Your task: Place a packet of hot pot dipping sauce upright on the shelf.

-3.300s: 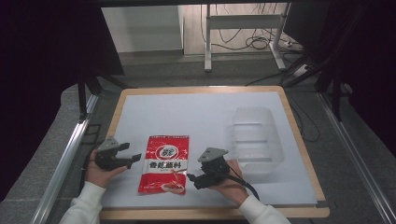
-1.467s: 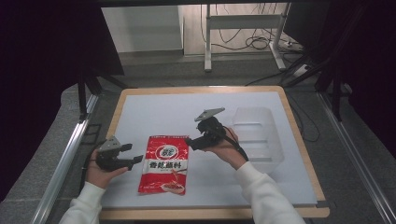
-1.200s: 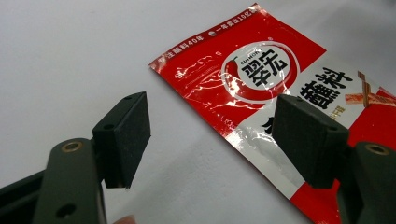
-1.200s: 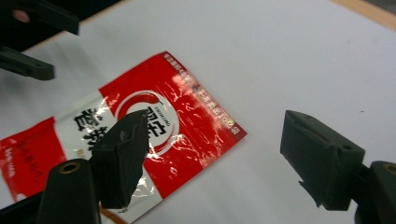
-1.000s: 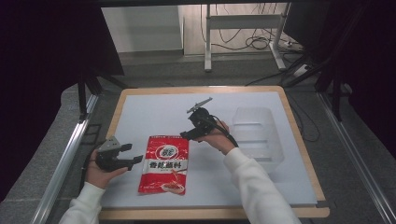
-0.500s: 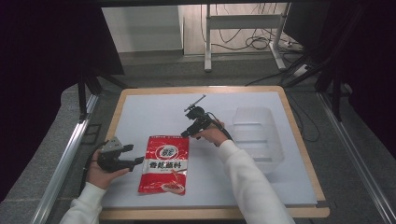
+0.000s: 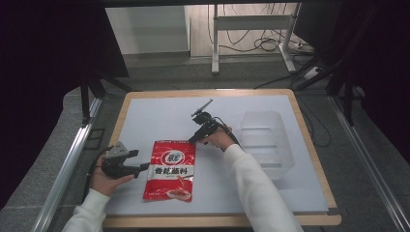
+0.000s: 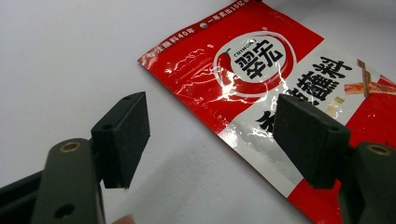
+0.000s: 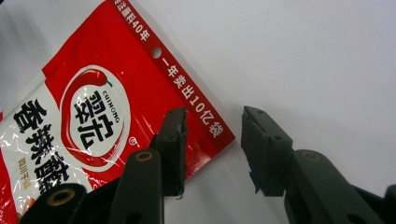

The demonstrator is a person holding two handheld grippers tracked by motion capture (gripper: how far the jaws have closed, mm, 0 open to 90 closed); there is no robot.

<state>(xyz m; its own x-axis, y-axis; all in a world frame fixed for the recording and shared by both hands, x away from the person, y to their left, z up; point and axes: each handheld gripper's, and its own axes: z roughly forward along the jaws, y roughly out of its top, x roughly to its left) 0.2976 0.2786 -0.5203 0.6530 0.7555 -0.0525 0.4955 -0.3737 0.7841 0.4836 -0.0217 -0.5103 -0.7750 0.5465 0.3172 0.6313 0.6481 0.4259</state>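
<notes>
A red seasoning packet (image 7: 170, 169) with white lettering lies flat on the white mat (image 7: 159, 116). My left gripper (image 7: 143, 167) rests by the packet's left edge. In the left gripper view the left gripper (image 8: 212, 123) stands open, one pad over the bare mat and the other over the packet (image 8: 261, 79). My right gripper (image 7: 191, 141) points down at the packet's far right corner. Its jaws have just been closing. In the right gripper view the right gripper (image 9: 212, 128) straddles that corner of the packet (image 9: 93, 112), with a gap still on both sides.
A clear plastic container (image 7: 267, 142) stands on the mat to the right of my right hand. The mat lies on a wooden-rimmed board (image 7: 212, 92). Metal rails and dark floor surround the board.
My right hand left the packet's near right side, swung over the mat to its far right corner and sank there. Its jaws narrowed. The left gripper and the packet stayed put.
</notes>
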